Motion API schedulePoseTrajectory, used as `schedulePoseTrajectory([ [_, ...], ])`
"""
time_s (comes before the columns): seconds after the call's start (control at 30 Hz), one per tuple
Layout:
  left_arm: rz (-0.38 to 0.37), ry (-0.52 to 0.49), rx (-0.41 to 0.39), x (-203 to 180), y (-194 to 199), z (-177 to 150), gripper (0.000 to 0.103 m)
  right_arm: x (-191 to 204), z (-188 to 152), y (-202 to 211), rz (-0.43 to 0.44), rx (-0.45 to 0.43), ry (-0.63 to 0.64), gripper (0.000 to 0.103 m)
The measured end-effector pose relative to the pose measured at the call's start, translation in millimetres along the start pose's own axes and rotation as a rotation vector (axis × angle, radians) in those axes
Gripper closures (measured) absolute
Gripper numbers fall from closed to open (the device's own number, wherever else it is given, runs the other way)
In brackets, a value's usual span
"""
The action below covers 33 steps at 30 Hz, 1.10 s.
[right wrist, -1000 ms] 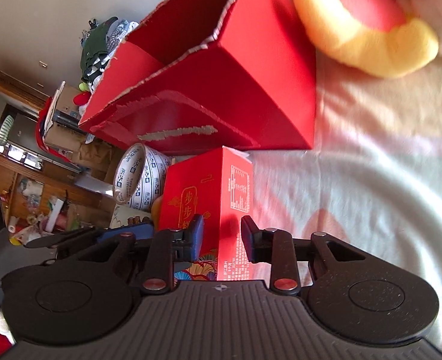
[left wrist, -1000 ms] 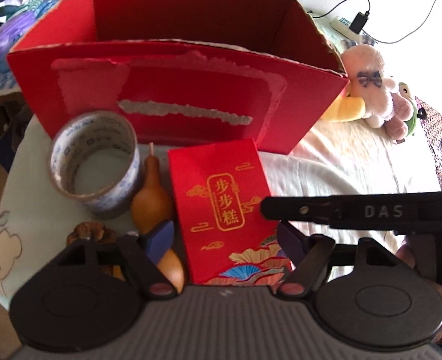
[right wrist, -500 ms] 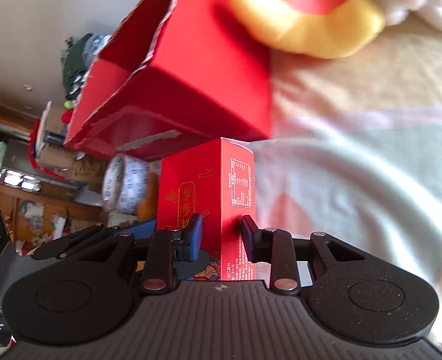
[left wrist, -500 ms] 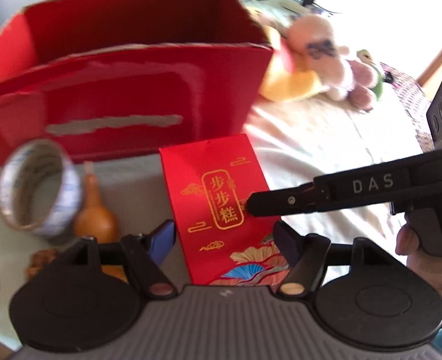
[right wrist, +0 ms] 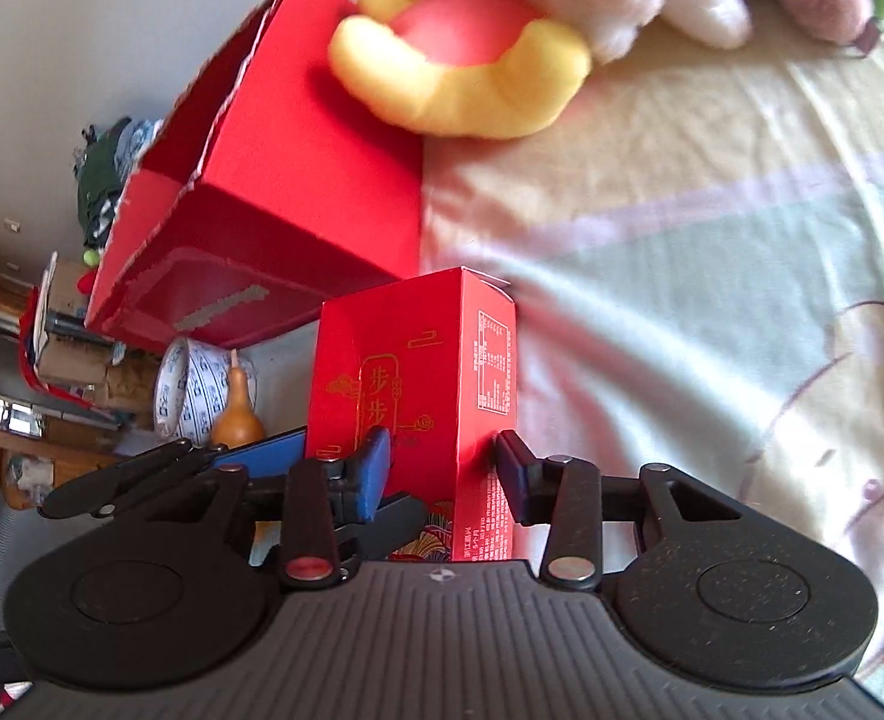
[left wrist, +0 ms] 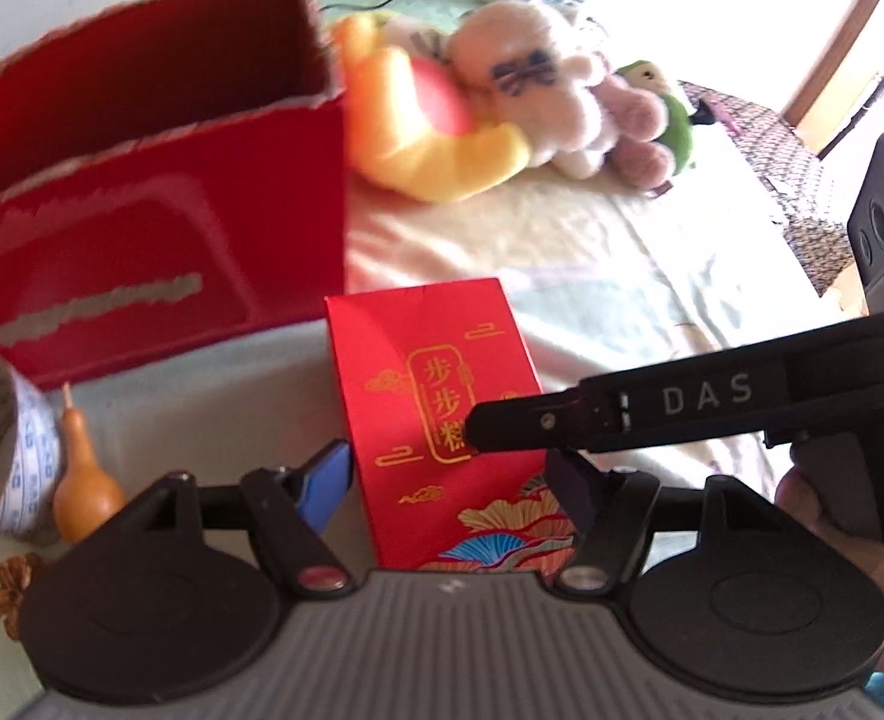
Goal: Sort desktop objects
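right tool (right wrist: pixel 442 468) jaws opening around the small red carton (right wrist: pixel 436 384), wider than a second ago, tape roll (left wrist: pixel 4 450) and gourd (left wrist: pixel 85 480) shifted further left of the left tool (left wrist: pixel 451 483)

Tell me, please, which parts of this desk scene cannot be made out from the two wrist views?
- Large red box: its floor is hidden by its own front wall in both views.
- Small red carton: its base is hidden by the gripper bodies in both views, and the right gripper's arm crosses its front in the left view.
- Tape roll: cut off by the left view's edge.
- Small brown object: too blurred and cropped to identify.
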State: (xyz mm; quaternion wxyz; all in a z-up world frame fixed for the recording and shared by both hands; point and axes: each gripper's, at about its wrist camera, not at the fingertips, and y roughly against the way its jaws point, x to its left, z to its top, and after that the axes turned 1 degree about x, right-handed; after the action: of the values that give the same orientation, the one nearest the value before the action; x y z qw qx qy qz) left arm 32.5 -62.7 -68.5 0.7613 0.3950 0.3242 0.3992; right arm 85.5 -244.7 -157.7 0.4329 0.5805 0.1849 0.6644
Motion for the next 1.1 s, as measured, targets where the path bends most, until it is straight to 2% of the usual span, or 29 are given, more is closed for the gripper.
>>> schedulePoseTrajectory([
  [0.2,-0.024,-0.078,-0.092,-33.2,23.6,22.7,0.031,8.4,4.6,51.6,-0.035,-0.145,0.047,0.061],
  [0.37,-0.013,-0.148,-0.212,-56.1,52.7,56.6,0.031,21.3,26.7,91.7,-0.020,-0.273,0.083,0.061],
  [0.57,0.042,-0.144,-0.314,-43.0,85.0,98.8,0.031,63.4,64.6,100.9,0.003,-0.359,0.215,0.061],
  [0.8,0.133,-0.106,-0.357,23.1,116.2,126.4,0.031,126.9,105.7,66.3,0.063,-0.347,0.309,0.061],
  [0.97,0.170,-0.061,-0.299,85.9,114.8,138.3,0.031,166.3,129.5,12.3,0.067,-0.273,0.333,0.061],
  [1.1,0.204,-0.019,-0.214,129.9,92.0,138.6,0.031,183.0,141.8,-38.3,0.043,-0.187,0.330,0.061],
])
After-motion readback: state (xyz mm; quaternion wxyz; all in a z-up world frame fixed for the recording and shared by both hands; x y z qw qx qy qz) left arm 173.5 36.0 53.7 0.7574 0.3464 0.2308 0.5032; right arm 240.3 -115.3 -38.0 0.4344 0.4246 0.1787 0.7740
